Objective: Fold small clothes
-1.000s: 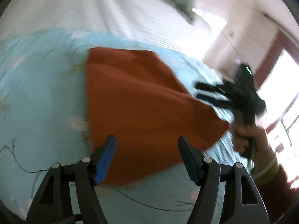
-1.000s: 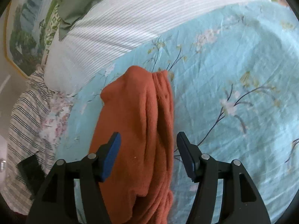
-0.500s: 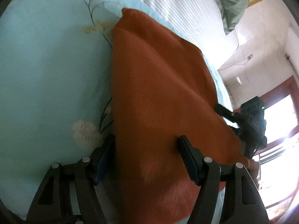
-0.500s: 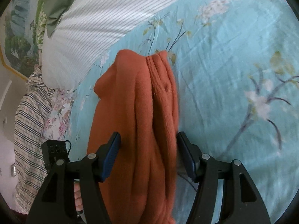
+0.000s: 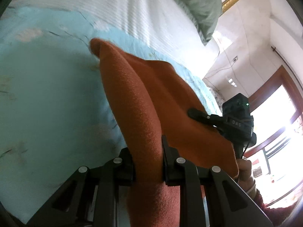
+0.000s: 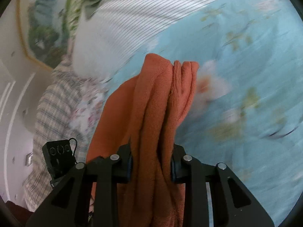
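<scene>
An orange fleece garment hangs bunched above the light-blue flowered bed sheet. My left gripper is shut on one end of it. In the left wrist view my right gripper pinches the garment's other end at the right, held by a hand. In the right wrist view my right gripper is shut on several gathered folds of the orange garment, which rise ahead over the sheet. The left gripper's camera housing shows at the lower left there.
A white striped pillow and a green pillow lie at the bed's far end. Checked and flowered cloths lie at the bed's left edge. A wall and a bright window are at the right.
Both grippers have closed on the ends of the orange garment and lifted it off the sheet, so it now bunches into folds between them.
</scene>
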